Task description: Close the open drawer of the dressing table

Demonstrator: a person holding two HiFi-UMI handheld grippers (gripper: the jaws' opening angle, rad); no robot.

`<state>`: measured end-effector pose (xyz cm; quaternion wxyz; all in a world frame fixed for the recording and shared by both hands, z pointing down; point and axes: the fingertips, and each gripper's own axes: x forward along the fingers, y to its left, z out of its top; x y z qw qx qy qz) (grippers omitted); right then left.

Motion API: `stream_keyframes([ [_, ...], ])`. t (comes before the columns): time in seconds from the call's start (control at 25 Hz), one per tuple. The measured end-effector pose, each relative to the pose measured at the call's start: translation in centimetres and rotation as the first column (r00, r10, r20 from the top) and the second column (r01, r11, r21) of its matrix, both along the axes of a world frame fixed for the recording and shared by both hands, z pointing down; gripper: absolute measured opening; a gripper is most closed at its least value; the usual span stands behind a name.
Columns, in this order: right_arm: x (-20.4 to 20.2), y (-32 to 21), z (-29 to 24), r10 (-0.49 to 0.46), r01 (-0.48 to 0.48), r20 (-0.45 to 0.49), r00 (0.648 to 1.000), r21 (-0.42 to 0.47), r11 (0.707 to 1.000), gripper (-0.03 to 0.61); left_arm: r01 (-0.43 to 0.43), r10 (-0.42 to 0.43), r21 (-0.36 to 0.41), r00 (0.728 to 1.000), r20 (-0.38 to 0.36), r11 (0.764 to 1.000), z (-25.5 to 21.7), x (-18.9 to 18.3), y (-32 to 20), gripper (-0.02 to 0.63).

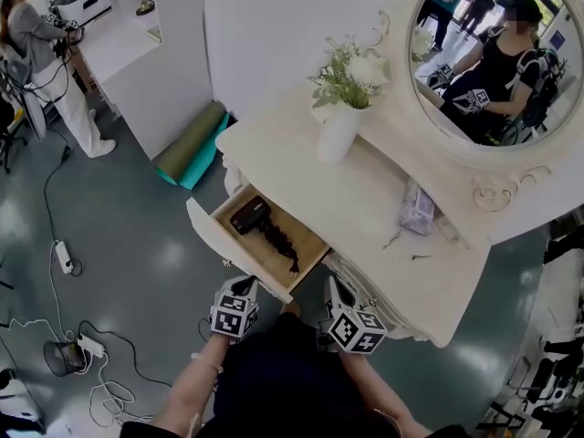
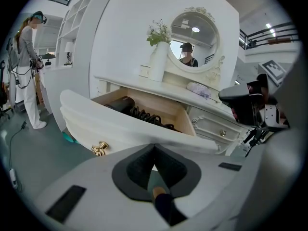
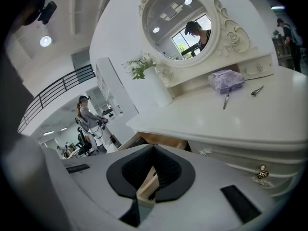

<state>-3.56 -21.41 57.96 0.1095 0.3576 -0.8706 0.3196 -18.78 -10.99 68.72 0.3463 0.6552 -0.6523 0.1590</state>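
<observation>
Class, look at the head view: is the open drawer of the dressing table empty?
No: a black hair dryer with its coiled cord lies inside the open drawer.

A white bench (image 1: 365,199) is seen standing on a grey floor (image 1: 137,226). A white vase (image 1: 338,133) of pale flowers is set on the bench top, toward the back. In the head view, a round mirror (image 1: 497,53) in a carved white frame is mounted right of the vase at the rear edge. A lilac pouch (image 1: 418,210) is laid right of the vase and nearer the front, with small metal clips (image 1: 392,239) beside it. Below and in front of the vase, a drawer (image 1: 224,243) is pulled out, and a black hair dryer (image 1: 248,214) with its cord (image 1: 281,240) is laid inside. On the floor left of the vase, a rolled green mat (image 1: 192,144) is laid along a white wall. A power strip (image 1: 64,256) and cables (image 1: 109,386) are spread further off.
</observation>
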Motion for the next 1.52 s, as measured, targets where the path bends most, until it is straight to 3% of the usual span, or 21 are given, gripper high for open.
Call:
stream_keyframes([
  [0.8, 0.7, -3.8, 0.3, 0.064, -0.064, 0.004, 0.998, -0.021, 0.998, 0.017, -0.061, 0.061, -0.013, 0.998, -0.006, 0.998, 0.0, 0.5, -4.2, 0.018],
  [1.52, 3.1, -7.1, 0.1, 0.086, -0.085, 0.021, 0.996, -0.014, 0.996, 0.017, -0.067, 0.067, -0.01, 0.998, 0.01, 0.998, 0.0, 1.1, -8.5, 0.018],
])
